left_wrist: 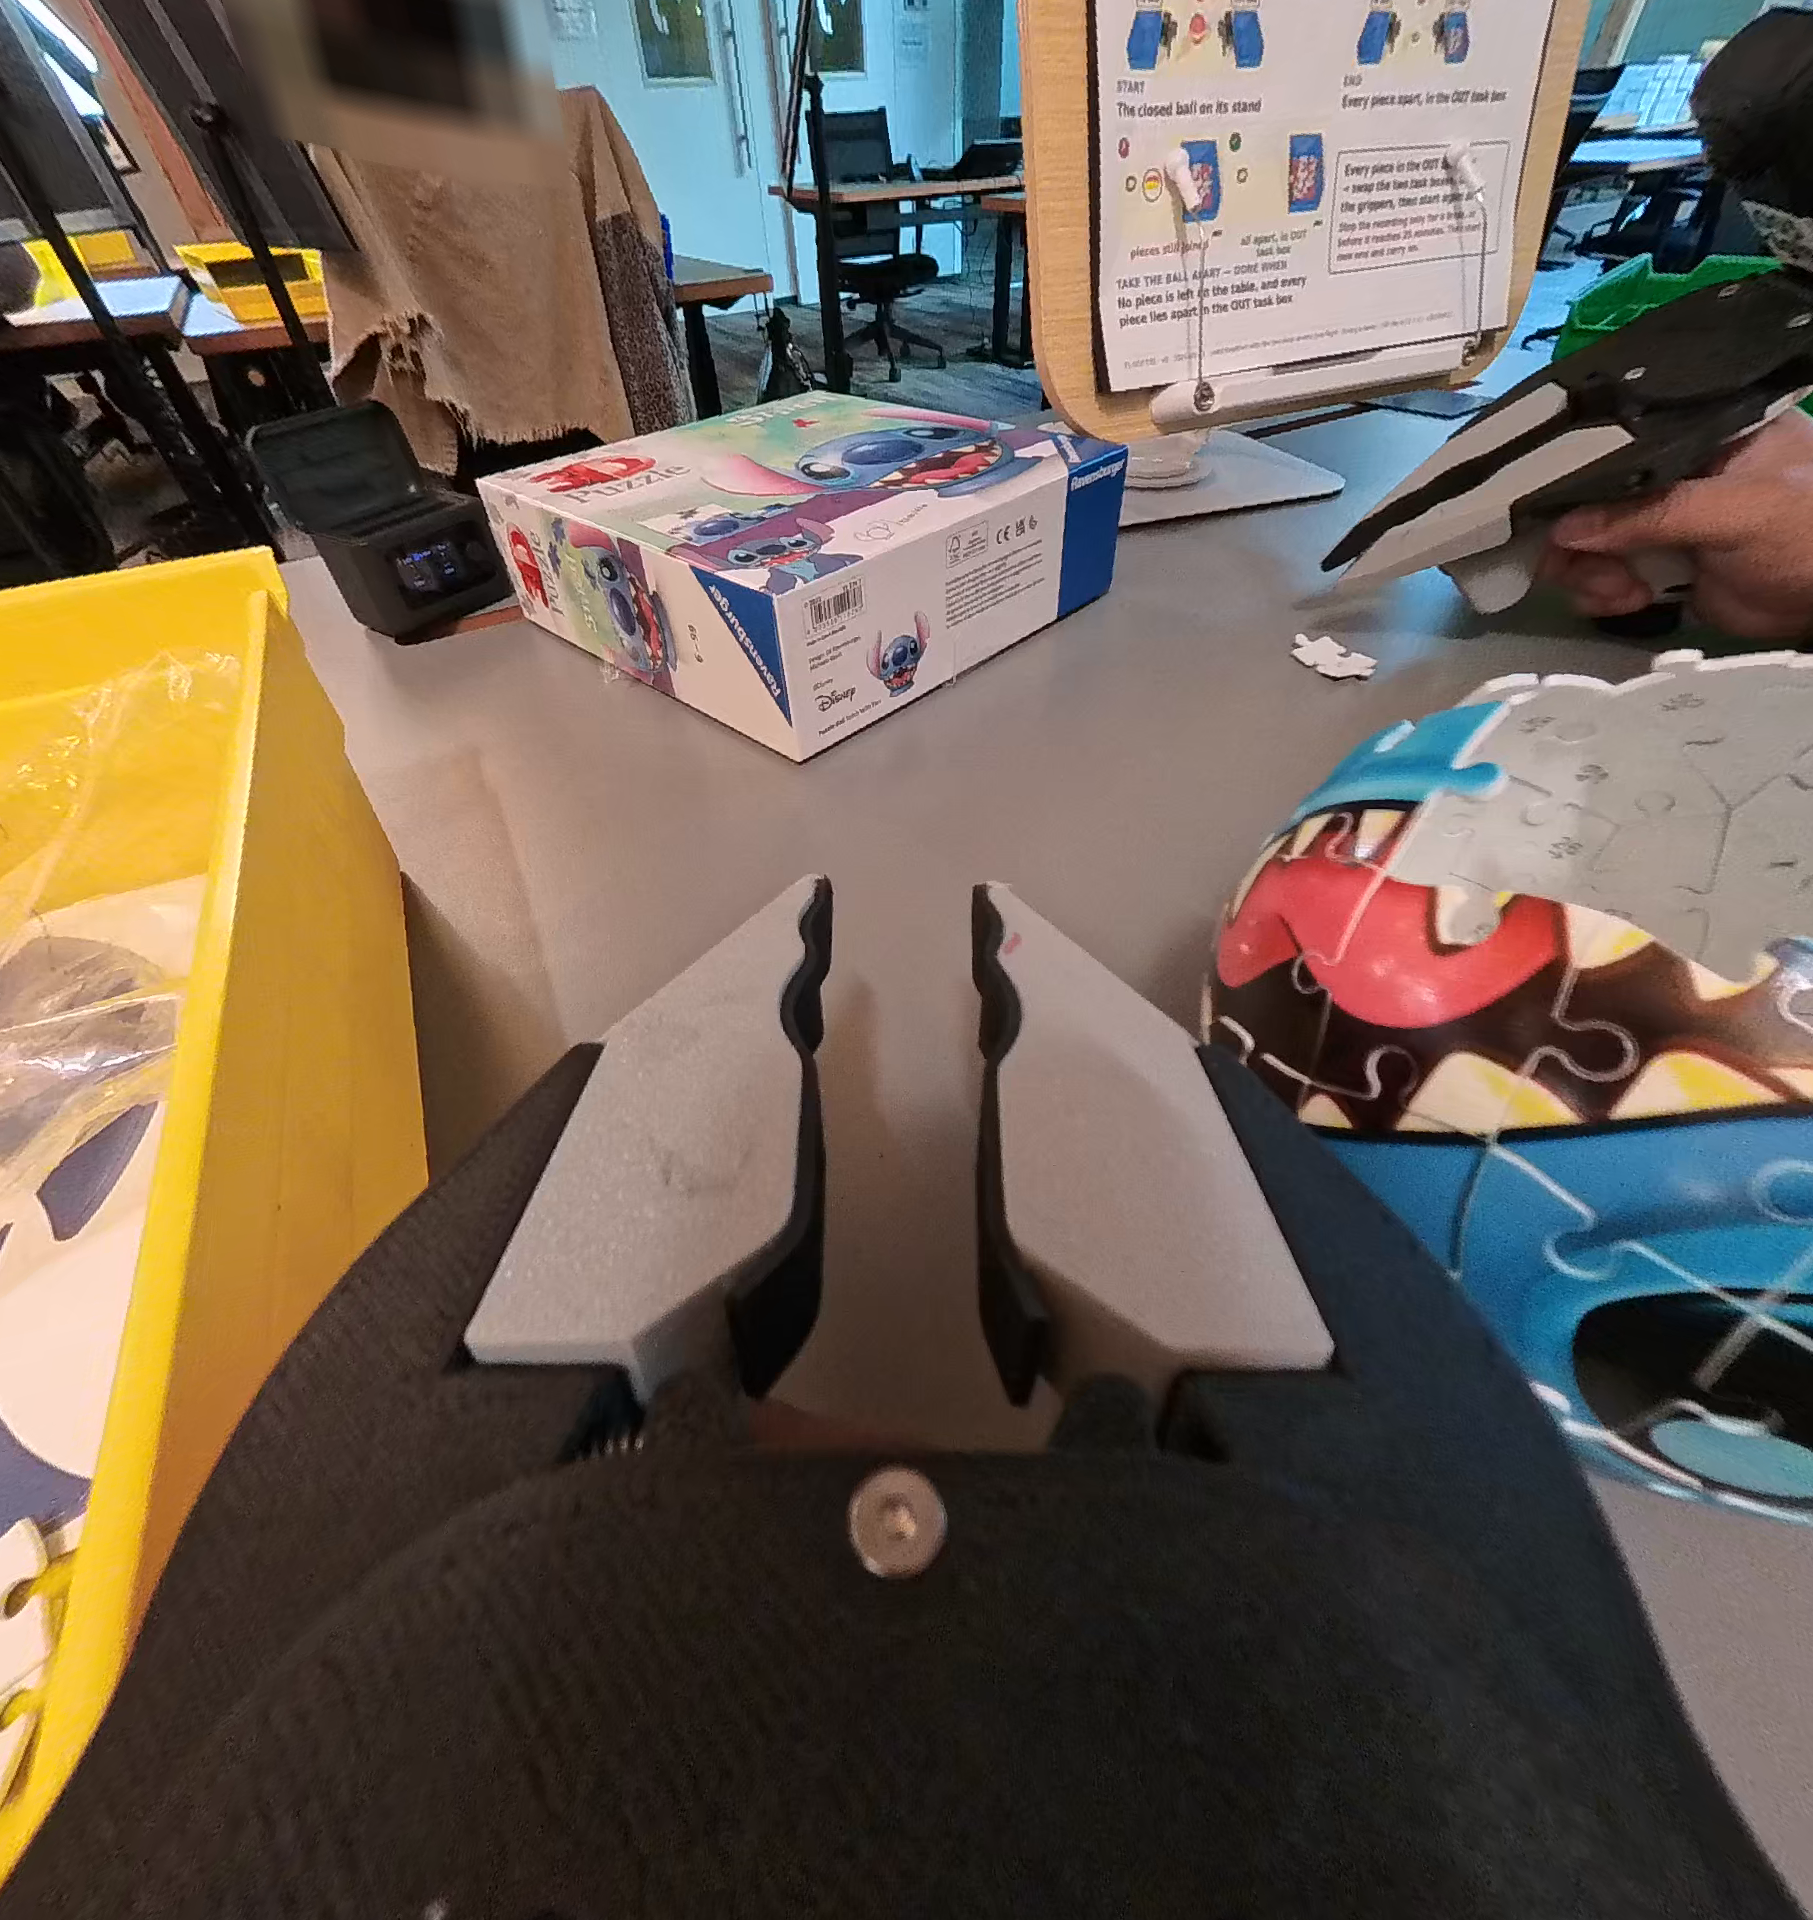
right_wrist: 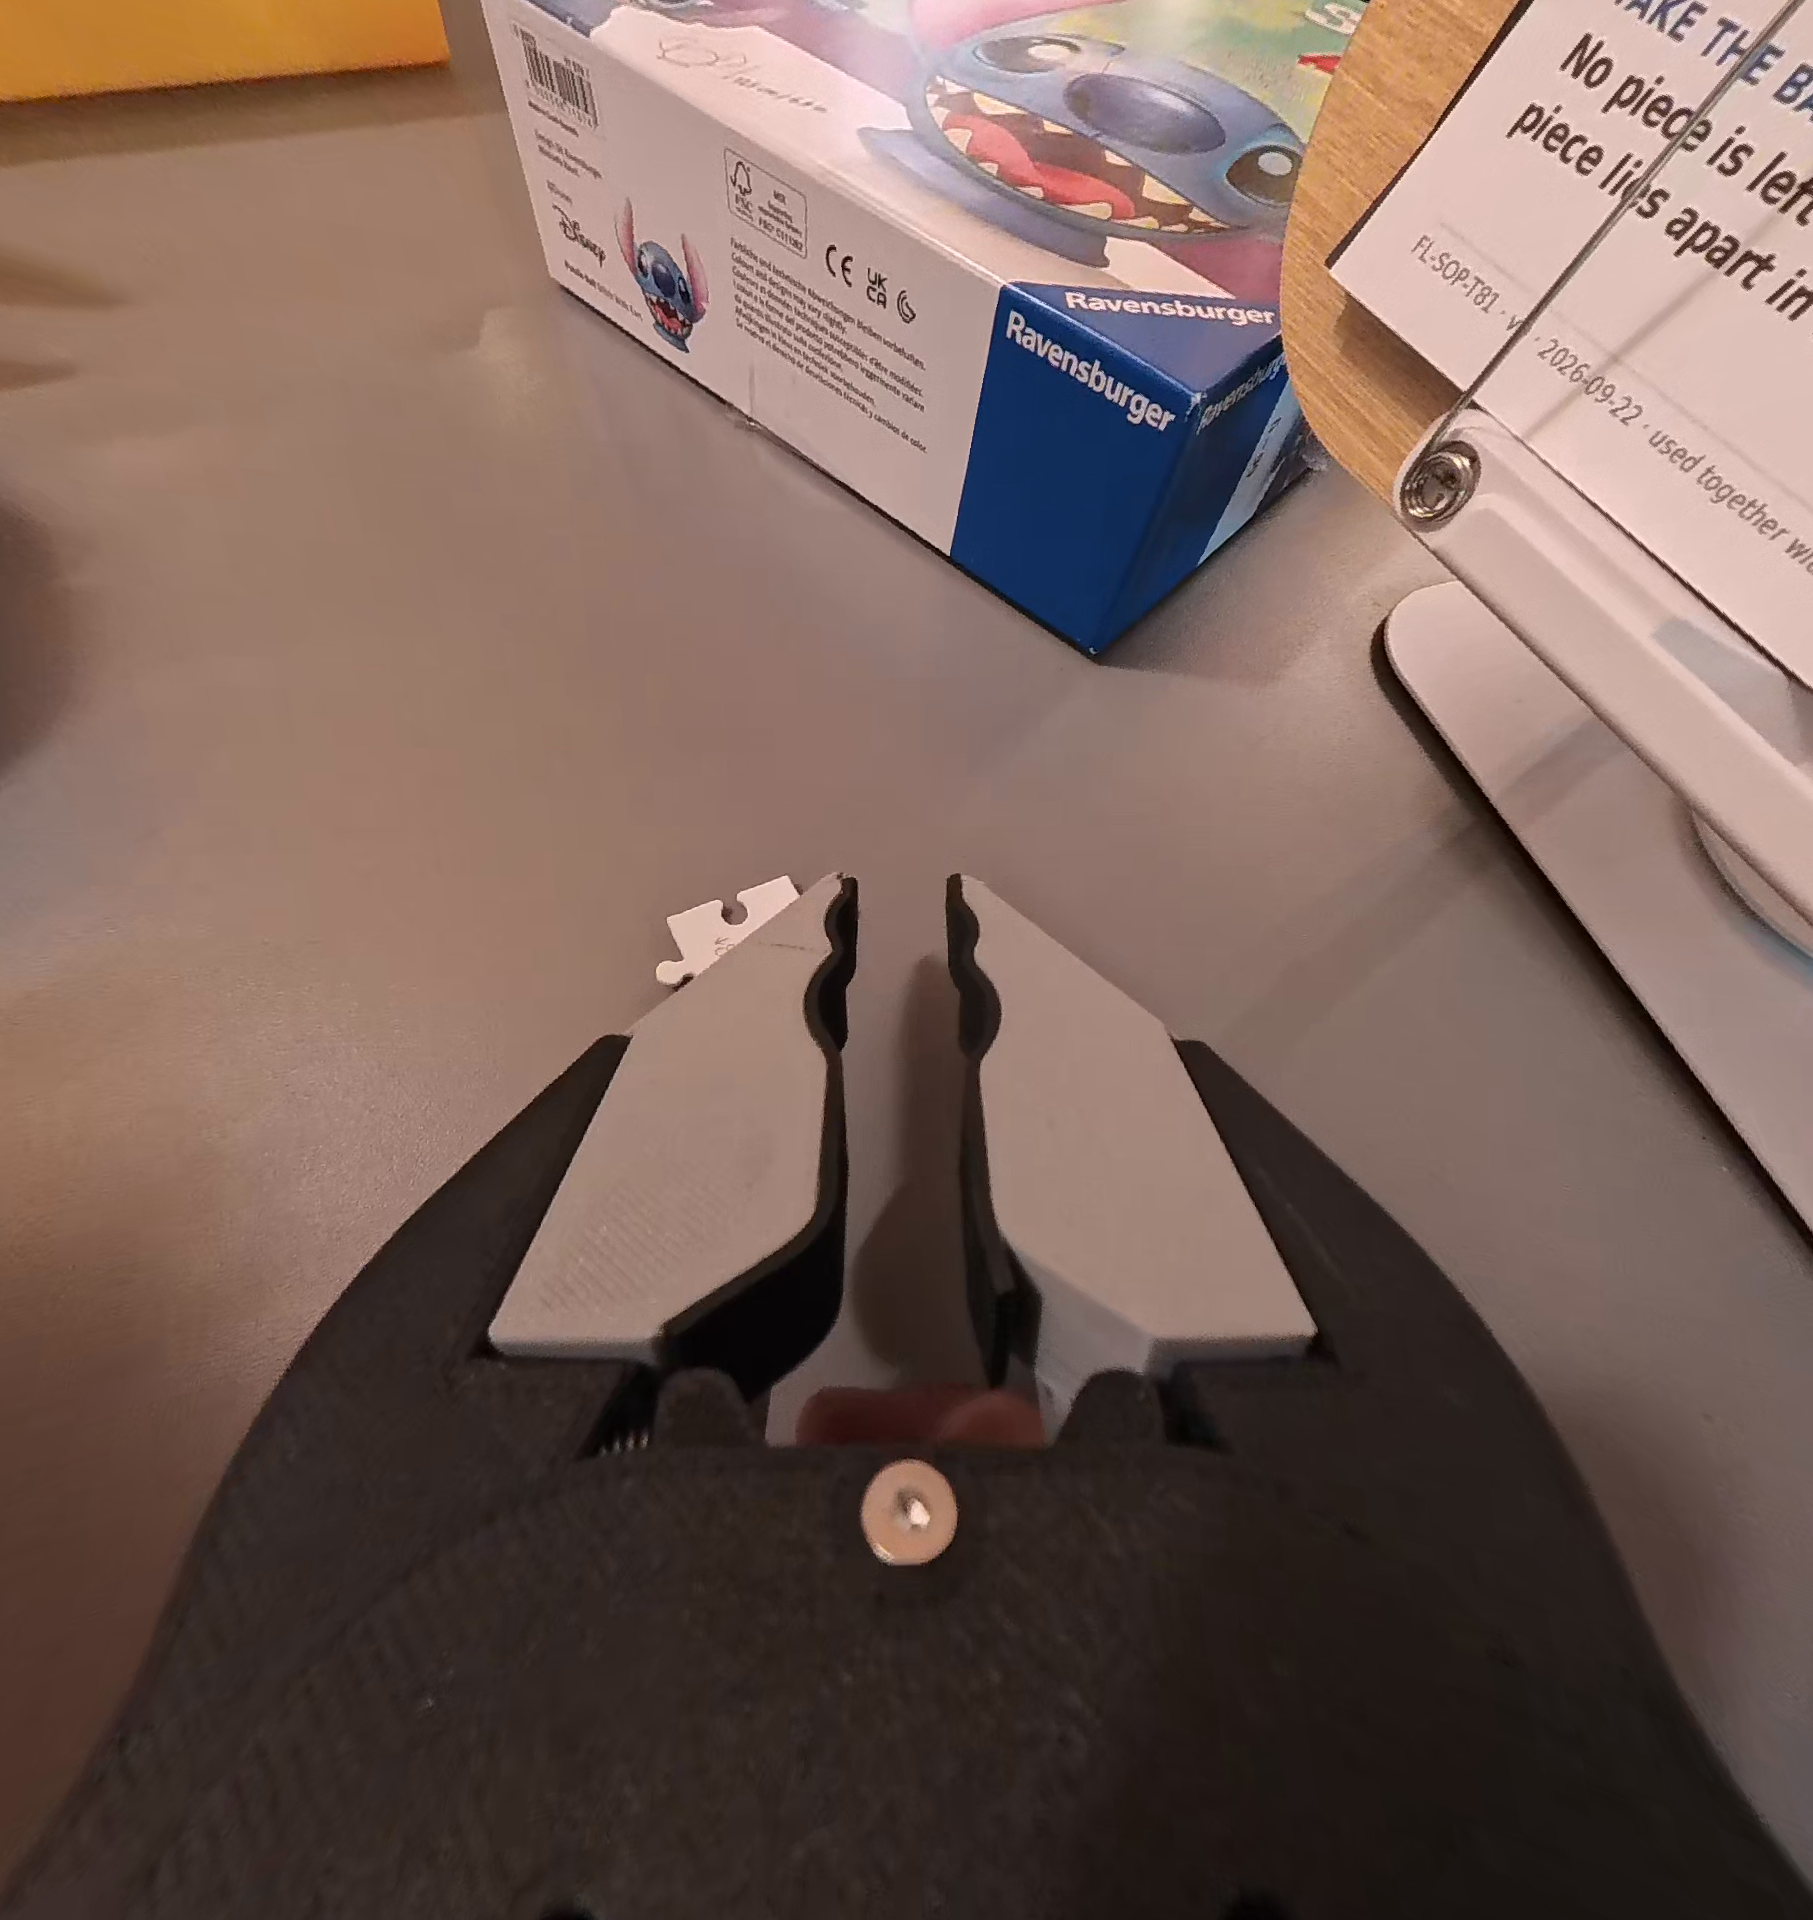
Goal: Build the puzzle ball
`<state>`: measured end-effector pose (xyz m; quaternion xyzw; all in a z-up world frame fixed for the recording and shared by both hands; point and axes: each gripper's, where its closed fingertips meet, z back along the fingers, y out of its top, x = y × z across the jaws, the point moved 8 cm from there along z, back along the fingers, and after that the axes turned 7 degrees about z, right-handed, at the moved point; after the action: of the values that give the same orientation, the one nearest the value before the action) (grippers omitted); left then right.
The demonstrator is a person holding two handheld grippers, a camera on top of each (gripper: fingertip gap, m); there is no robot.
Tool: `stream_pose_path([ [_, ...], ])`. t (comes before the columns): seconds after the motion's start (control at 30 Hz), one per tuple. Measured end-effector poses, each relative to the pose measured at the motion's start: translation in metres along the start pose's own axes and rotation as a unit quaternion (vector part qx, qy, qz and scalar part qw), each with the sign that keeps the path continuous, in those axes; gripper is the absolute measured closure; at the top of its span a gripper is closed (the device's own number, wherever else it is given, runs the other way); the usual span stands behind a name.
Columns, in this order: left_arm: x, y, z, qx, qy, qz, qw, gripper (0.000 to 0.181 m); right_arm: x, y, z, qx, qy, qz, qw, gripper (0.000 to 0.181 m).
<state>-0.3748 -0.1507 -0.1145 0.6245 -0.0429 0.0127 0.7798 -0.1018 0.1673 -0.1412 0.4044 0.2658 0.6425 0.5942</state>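
Right gripper (right_wrist: 902, 914) sits low over the table, fingers slightly parted and empty, a loose white puzzle piece (right_wrist: 710, 930) peeking past its left fingertip. Thin, light, stiff: pinch an edge. Left gripper (left_wrist: 902, 920) gapes empty beside the half-built, probably fragile puzzle ball (left_wrist: 1567, 1060) at frame right.

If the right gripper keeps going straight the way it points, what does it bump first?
Probably the grey table itself, since the right gripper tilts down at it. A loose white puzzle piece sits just left of its tip, half hidden. Farther on stands the puzzle box, but depth is hard to judge.
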Motion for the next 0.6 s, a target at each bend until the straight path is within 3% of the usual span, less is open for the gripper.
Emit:
stream_pose_path([
  [0.27,0.000,0.000,0.000,0.001,0.000,0.001,1.000,0.157,-0.002,0.000,0.002,0.000,0.009,-0.020,1.000,0.164],
  [0.4,0.000,0.000,0.000,0.001,-0.001,0.002,1.000,0.157,-0.012,0.004,0.004,-0.018,0.031,-0.062,0.997,0.144],
  [0.6,-0.001,0.000,0.001,0.004,-0.001,0.003,1.000,0.157,-0.034,0.010,-0.002,-0.120,-0.066,-0.072,0.988,0.138],
])
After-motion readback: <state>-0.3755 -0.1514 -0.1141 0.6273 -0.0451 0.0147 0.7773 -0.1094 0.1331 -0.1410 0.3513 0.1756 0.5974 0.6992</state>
